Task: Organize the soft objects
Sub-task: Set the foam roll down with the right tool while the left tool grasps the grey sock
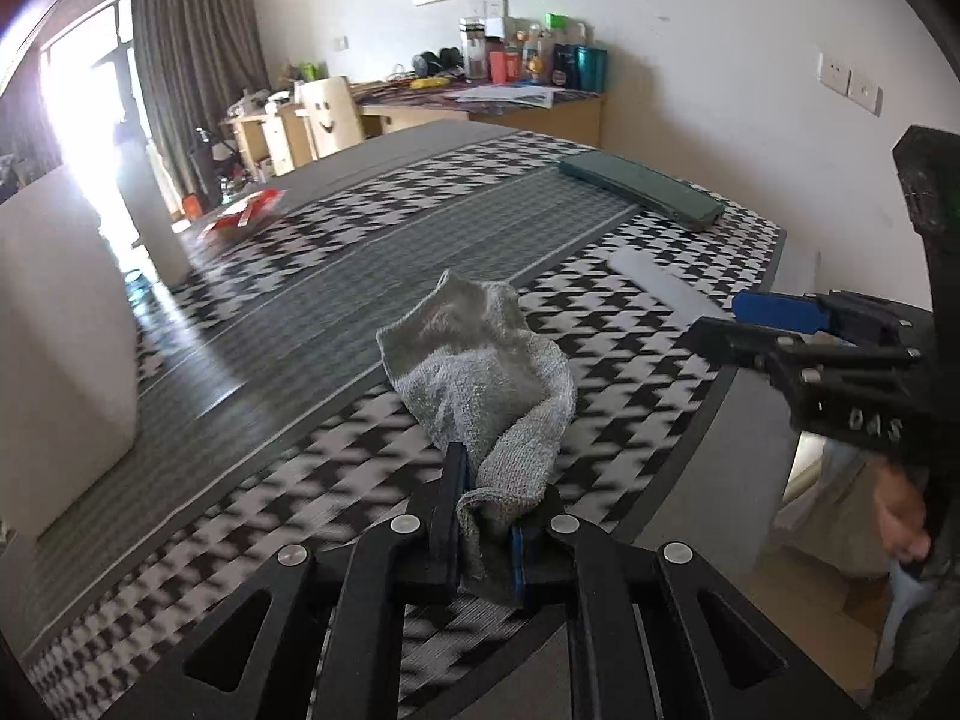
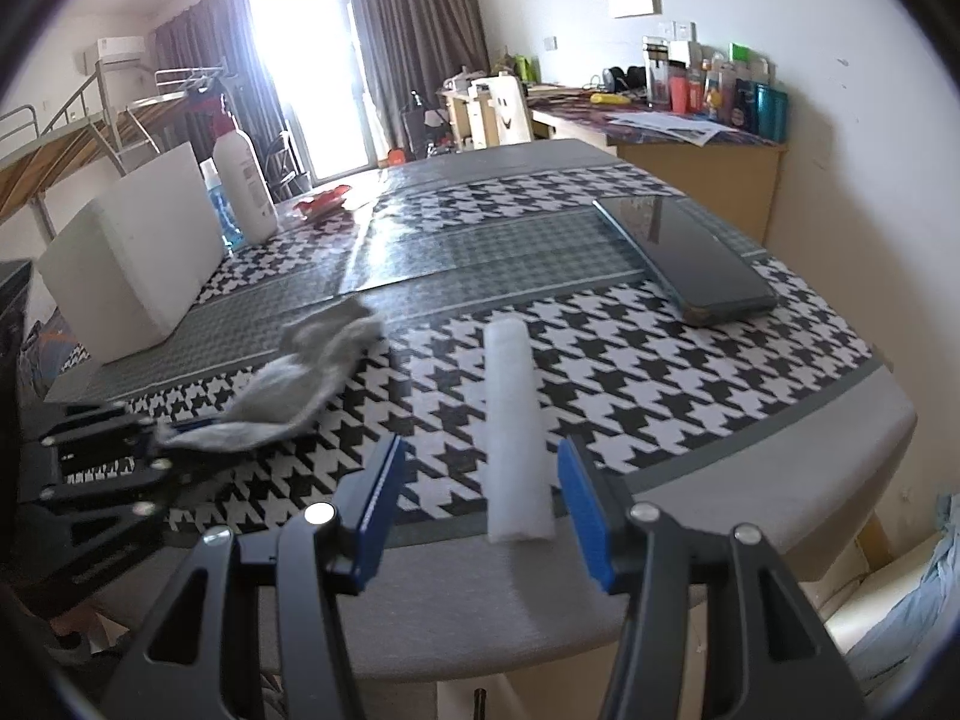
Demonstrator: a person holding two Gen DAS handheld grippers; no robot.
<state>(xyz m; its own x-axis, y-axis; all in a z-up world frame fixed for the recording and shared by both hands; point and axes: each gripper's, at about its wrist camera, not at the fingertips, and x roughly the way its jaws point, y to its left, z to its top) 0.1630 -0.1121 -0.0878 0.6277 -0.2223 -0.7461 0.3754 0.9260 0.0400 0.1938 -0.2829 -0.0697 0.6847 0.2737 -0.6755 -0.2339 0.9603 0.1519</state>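
My left gripper (image 1: 489, 510) is shut on the cuff end of a grey sock (image 1: 480, 366), which trails forward over the houndstooth table cloth. The sock also shows in the right wrist view (image 2: 306, 366), held by the left gripper (image 2: 153, 435) at the left. A white foam strip (image 2: 516, 426) lies on the cloth, its near end between the open fingers of my right gripper (image 2: 480, 504). The strip shows in the left wrist view (image 1: 660, 288) beside the right gripper (image 1: 744, 324).
A white box (image 2: 132, 252) stands at the left of the table (image 2: 780, 492), with a white bottle (image 2: 243, 180) behind it. A dark phone (image 2: 684, 255) lies at the far right. A red packet (image 2: 321, 201) lies at the far side. A cluttered desk (image 2: 690, 138) stands by the wall.
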